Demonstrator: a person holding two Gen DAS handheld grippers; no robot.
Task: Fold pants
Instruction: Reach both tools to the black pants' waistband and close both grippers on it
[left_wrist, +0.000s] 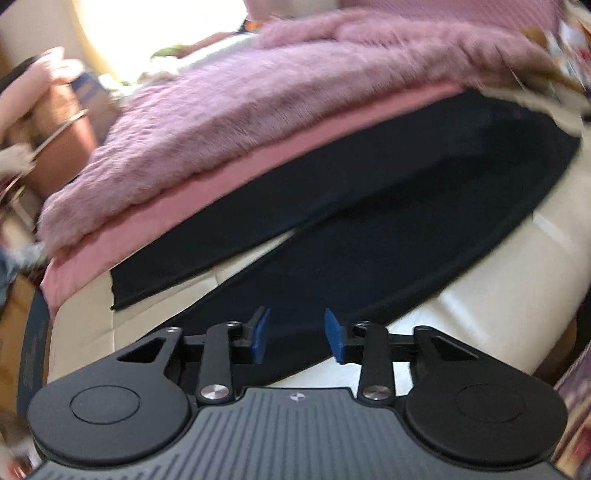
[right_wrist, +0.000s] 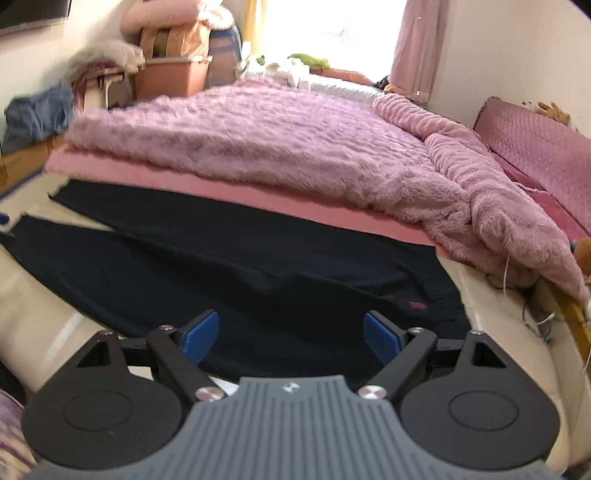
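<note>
Black pants (right_wrist: 221, 266) flat ahead of both grippers, left gripper (left_wrist: 297, 334) and right gripper (right_wrist: 291, 338) jaws apart, empty

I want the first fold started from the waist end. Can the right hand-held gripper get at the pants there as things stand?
Probably yes: the right hand-held gripper is open and empty just above the black pants, which lie flat with nothing on top.

We see a pair of dark navy, soft-fabric pants (left_wrist: 369, 236) (right_wrist: 229, 266) spread flat on a cream surface, legs parted in a narrow V, beside a pink fluffy blanket's edge.
</note>
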